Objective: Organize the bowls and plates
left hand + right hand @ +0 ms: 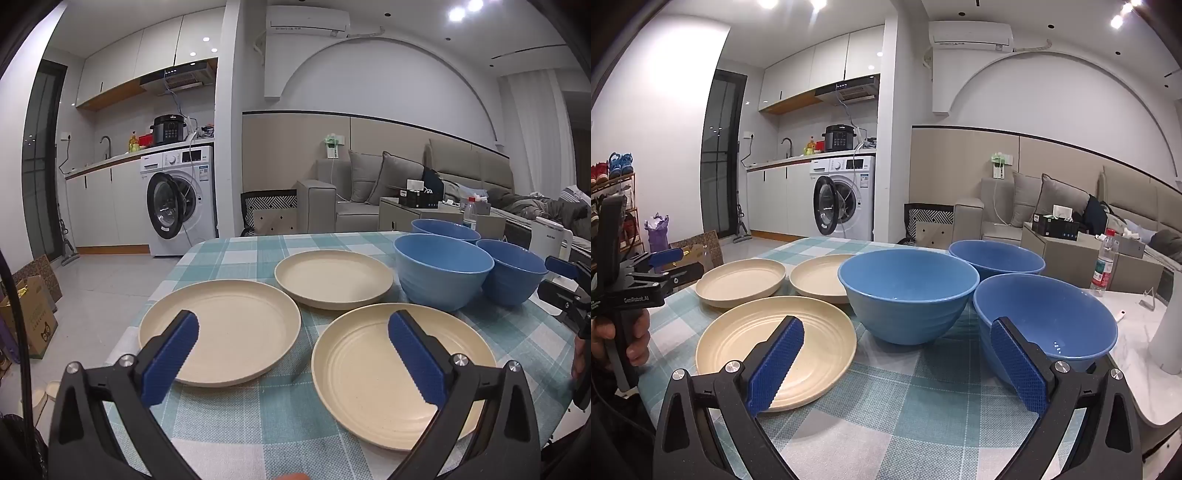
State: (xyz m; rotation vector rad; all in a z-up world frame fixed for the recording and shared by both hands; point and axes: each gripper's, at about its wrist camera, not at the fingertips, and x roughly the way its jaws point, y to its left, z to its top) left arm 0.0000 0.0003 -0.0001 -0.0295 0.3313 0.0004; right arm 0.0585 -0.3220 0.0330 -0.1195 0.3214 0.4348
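Note:
Three cream plates lie apart on the checked tablecloth (258, 417): a left plate (225, 328), a far plate (334, 280) and a near plate (369, 373). Three blue bowls stand to their right: a middle bowl (441, 273), a far bowl (445, 229) and a right bowl (515, 269). My left gripper (293, 334) hovers open above the near edges of the left and near plates, holding nothing. My right gripper (897, 341) is open and empty, between the near plate (750, 343) and the right bowl (1052, 314), with the middle bowl (908, 291) just ahead.
The table's left edge drops to a tiled floor with cardboard boxes (29, 314). On its right stand a white marble surface (1134, 347), a water bottle (1104, 262) and a white appliance (546, 238). A sofa (406, 184) and a washing machine (177, 199) are behind.

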